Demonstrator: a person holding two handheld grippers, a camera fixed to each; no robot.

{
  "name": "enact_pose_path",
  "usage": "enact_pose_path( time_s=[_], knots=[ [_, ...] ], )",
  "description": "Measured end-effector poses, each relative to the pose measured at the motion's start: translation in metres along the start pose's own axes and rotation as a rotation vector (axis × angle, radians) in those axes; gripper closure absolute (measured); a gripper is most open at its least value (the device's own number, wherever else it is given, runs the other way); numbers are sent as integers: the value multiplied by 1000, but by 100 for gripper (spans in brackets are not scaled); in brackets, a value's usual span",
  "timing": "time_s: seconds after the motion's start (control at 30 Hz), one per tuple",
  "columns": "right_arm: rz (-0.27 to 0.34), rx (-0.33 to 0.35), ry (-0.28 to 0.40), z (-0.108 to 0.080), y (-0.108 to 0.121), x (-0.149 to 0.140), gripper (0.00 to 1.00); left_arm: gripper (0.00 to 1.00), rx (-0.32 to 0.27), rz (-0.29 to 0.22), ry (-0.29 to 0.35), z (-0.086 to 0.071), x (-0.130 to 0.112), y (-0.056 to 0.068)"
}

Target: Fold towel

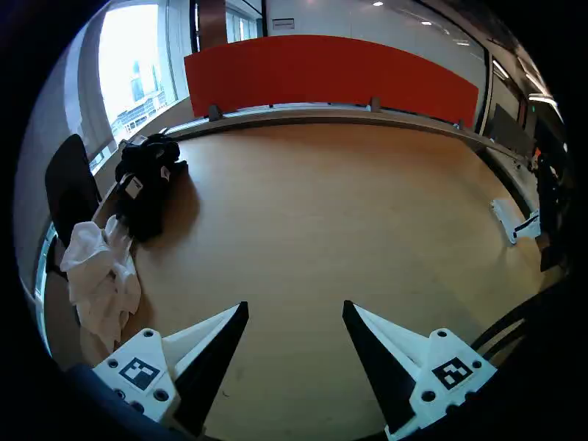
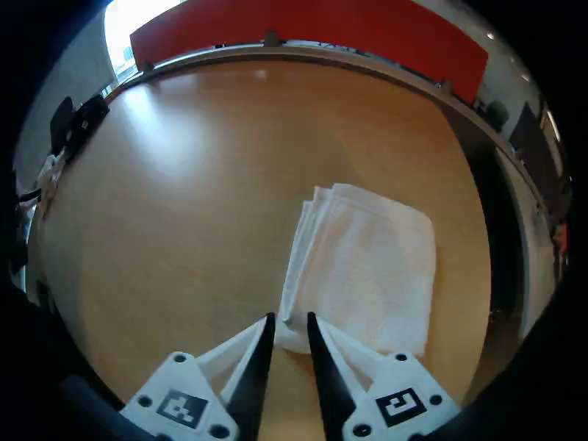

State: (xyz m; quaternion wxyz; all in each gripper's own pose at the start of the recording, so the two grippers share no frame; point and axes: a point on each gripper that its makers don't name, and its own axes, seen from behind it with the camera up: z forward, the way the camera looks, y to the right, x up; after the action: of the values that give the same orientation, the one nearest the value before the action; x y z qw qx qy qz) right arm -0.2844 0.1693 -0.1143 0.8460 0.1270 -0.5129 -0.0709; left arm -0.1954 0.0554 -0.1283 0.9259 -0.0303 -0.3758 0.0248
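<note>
The white terry towel (image 2: 367, 264) lies folded into a thick rectangle of several layers on the light brown wooden table (image 2: 184, 184), flat on the table's right half in the right gripper view. The right gripper (image 2: 291, 317) is over the table's near side. Its fingers stand narrow and the towel's near left corner sits in the gap between the tips, but I cannot tell if both fingers press on it. The left gripper (image 1: 295, 305) is spread wide over bare table wood and holds nothing. At the table's far left corner rests a black fabric bag (image 1: 147, 184). At the table's left edge hangs a crumpled white cloth (image 1: 103, 275), just beside a black chair back (image 1: 70, 191). Along the table's far edge stands a long red partition panel (image 1: 331, 73).
</note>
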Motion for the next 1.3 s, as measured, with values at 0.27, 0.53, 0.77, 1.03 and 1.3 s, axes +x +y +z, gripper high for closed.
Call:
enact_pose_path(
  time_s=[0.27, 0.53, 0.77, 1.03, 1.3],
  knots=[
    [1, -16, 21, -6, 3, 2, 1, 5, 4, -4, 1, 1, 2, -2],
    [36, -22, 34, -7, 5, 3, 0, 5, 6, -10, 3, 2, 4, -3],
    [80, -31, 65, -9, 4, 8, 0, 5, 7, -23, 5, 5, 4, -6],
    [135, -58, 129, -15, 4, 16, 0, 5, 11, -30, 8, 7, 5, -9],
    [199, -108, 201, -22, 7, 29, 0, 5, 17, -34, 11, 9, 6, -12]
  ],
)
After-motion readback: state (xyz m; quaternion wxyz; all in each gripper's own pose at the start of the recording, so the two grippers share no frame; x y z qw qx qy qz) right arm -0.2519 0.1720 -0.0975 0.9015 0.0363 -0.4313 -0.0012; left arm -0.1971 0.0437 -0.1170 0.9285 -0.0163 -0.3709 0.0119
